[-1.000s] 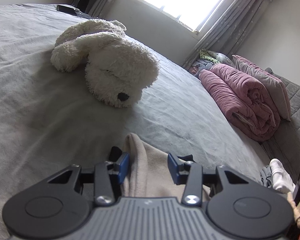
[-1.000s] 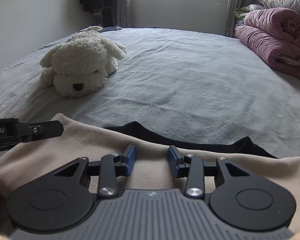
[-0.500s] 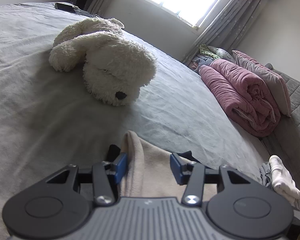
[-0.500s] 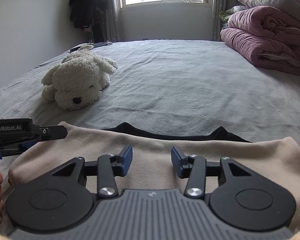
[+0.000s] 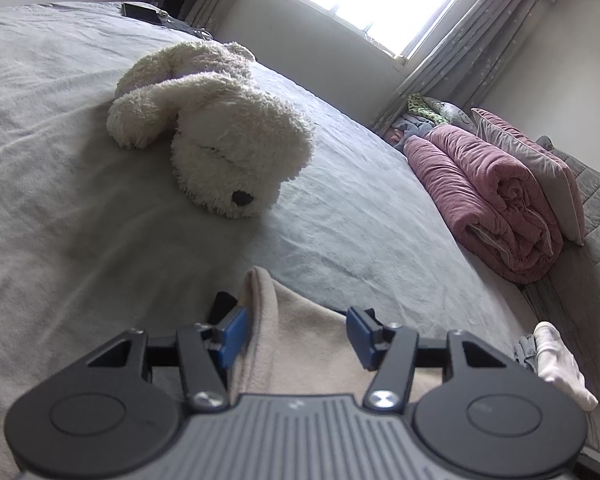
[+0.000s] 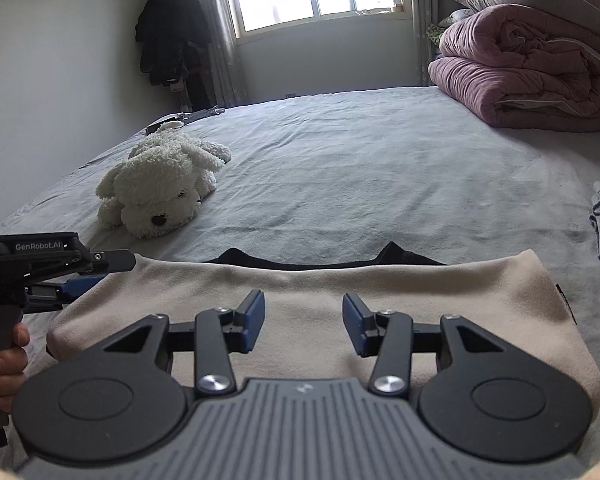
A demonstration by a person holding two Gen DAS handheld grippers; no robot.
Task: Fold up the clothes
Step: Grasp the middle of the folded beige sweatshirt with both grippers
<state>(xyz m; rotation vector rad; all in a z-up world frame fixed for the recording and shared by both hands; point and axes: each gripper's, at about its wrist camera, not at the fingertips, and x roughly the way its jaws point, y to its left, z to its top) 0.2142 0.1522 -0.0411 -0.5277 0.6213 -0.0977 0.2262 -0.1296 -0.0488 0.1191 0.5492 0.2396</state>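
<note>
Rising and backing off since a second ago, the right gripper [image 6: 303,322] is hovering with fingers released over the beige garment [image 6: 420,292], now lying folded near the bed's [image 6: 360,168] front edge. At its left end, the left gripper [image 5: 294,334] is also spread wide.

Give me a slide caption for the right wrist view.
Open right gripper above folded beige fleece garment on grey bed; white plush dog beyond.
</note>
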